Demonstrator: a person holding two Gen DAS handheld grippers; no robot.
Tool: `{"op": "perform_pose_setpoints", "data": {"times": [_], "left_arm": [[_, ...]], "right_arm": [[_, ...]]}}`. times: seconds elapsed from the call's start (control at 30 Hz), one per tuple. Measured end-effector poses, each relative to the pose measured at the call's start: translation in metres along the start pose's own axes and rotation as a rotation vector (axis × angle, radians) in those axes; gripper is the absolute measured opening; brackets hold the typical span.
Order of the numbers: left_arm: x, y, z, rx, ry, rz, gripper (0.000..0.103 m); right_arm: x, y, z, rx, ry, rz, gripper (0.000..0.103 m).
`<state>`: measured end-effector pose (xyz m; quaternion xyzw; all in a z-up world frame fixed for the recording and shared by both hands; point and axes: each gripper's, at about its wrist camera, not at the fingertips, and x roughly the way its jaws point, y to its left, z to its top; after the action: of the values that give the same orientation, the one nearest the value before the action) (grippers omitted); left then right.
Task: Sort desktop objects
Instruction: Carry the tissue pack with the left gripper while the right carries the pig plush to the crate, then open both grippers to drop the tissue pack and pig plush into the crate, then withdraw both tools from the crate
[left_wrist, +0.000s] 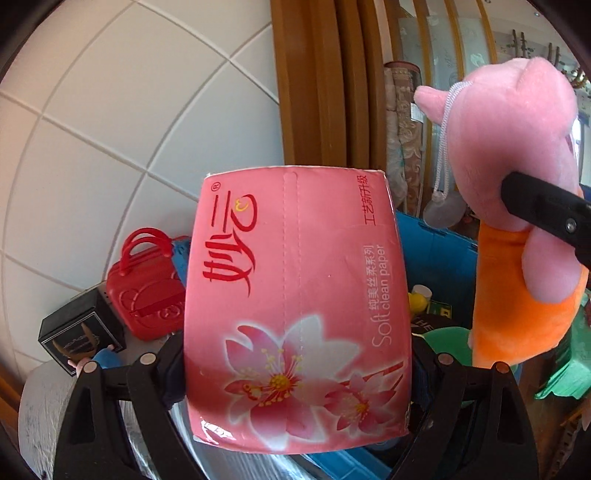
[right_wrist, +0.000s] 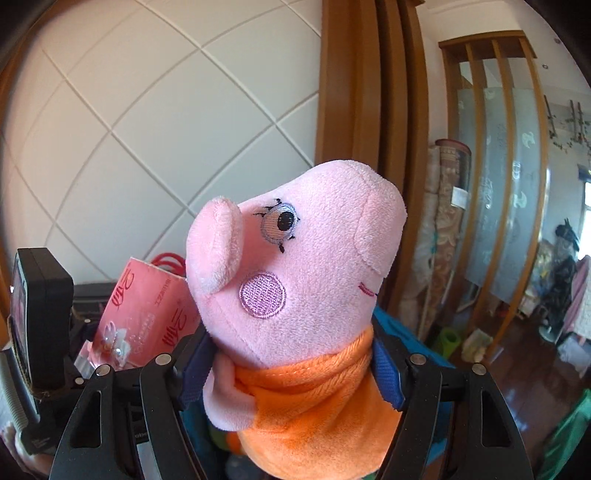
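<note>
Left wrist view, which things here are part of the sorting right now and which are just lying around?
In hand:
pink tissue pack, clamped in the left gripper
pig plush toy, clamped in the right gripper
blue bin, possibly the drop spot

Lying about:
red toy suitcase
black box

Beyond the left tongs (left_wrist: 295, 373), to their left side, a pale tabletop (left_wrist: 40, 402) shows at the lower left edge. On it stands a black box (left_wrist: 79, 334) with a gold emblem, and just behind it a red handbag-shaped case (left_wrist: 147, 291), upright with its handles up. Whether the blue crate (left_wrist: 436, 254) farther right rests on this tabletop cannot be told.
</note>
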<state>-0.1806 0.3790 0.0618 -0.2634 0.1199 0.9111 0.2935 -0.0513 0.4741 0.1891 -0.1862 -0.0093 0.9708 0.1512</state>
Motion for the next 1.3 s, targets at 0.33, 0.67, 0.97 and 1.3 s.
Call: {"op": "perform_pose_setpoints", "data": {"times": [0.33, 0.67, 0.97, 1.3], "left_arm": [[0.056, -0.035, -0.012, 0.022, 0.16, -0.029, 0.092], [0.039, -0.038, -0.014, 0.016, 0.086, -0.007, 0.099], [-0.002, -0.021, -0.028, -0.015, 0.023, -0.005, 0.099], [-0.082, 0.009, -0.061, -0.068, -0.08, 0.052, 0.099]], "right_arm": [[0.077, -0.042, -0.045, 0.042, 0.141, -0.016, 0.08], [0.093, -0.053, -0.075, 0.042, 0.235, -0.032, 0.097], [0.041, -0.052, -0.078, 0.054, 0.194, -0.071, 0.103], [-0.037, -0.01, -0.088, 0.032, 0.149, -0.061, 0.103]]}}
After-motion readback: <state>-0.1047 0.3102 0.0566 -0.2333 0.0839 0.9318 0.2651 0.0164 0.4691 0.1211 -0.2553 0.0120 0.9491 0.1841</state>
